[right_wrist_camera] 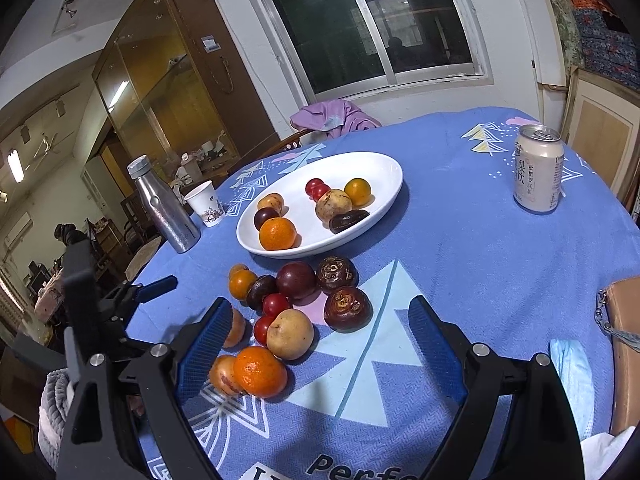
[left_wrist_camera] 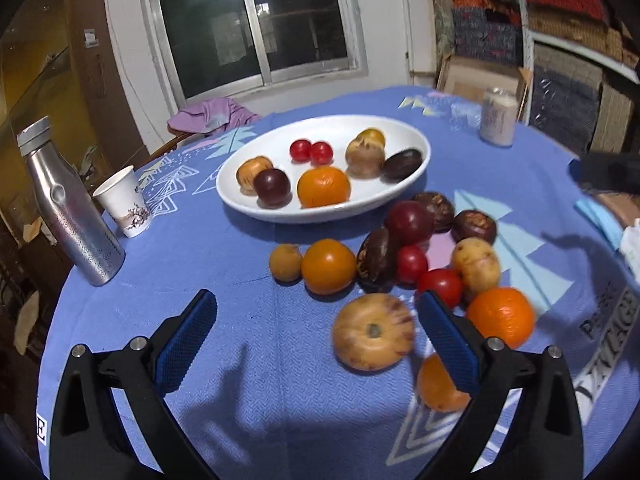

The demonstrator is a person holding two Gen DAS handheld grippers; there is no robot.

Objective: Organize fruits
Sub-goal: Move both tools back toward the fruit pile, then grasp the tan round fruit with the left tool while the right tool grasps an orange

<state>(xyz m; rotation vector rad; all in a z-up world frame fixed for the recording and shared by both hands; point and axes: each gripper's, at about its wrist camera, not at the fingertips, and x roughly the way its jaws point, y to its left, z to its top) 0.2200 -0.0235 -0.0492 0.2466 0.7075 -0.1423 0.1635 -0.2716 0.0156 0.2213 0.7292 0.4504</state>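
Note:
A white oval plate (left_wrist_camera: 240, 200) (right_wrist_camera: 384, 172) holds several fruits: an orange (left_wrist_camera: 323, 186), two cherry tomatoes (left_wrist_camera: 310, 151), a dark plum (left_wrist_camera: 273, 186) and others. A pile of loose fruit lies on the blue cloth in front of it: a yellow-pink apple (left_wrist_camera: 373, 332), oranges (left_wrist_camera: 328, 266) (right_wrist_camera: 260, 371), tomatoes, a dark red plum (right_wrist_camera: 297, 280) and brown water chestnuts (right_wrist_camera: 347, 309). My left gripper (left_wrist_camera: 318, 336) is open and empty, low over the cloth, with the apple just inside its right finger. My right gripper (right_wrist_camera: 320, 348) is open and empty above the pile's near side.
A steel bottle (left_wrist_camera: 68, 204) (right_wrist_camera: 164, 208) and a paper cup (left_wrist_camera: 122, 200) (right_wrist_camera: 206, 202) stand left of the plate. A drink can (left_wrist_camera: 498, 116) (right_wrist_camera: 538, 168) stands at the right. A brown bag (right_wrist_camera: 624, 360) and blue mask (right_wrist_camera: 572, 376) lie at the right edge.

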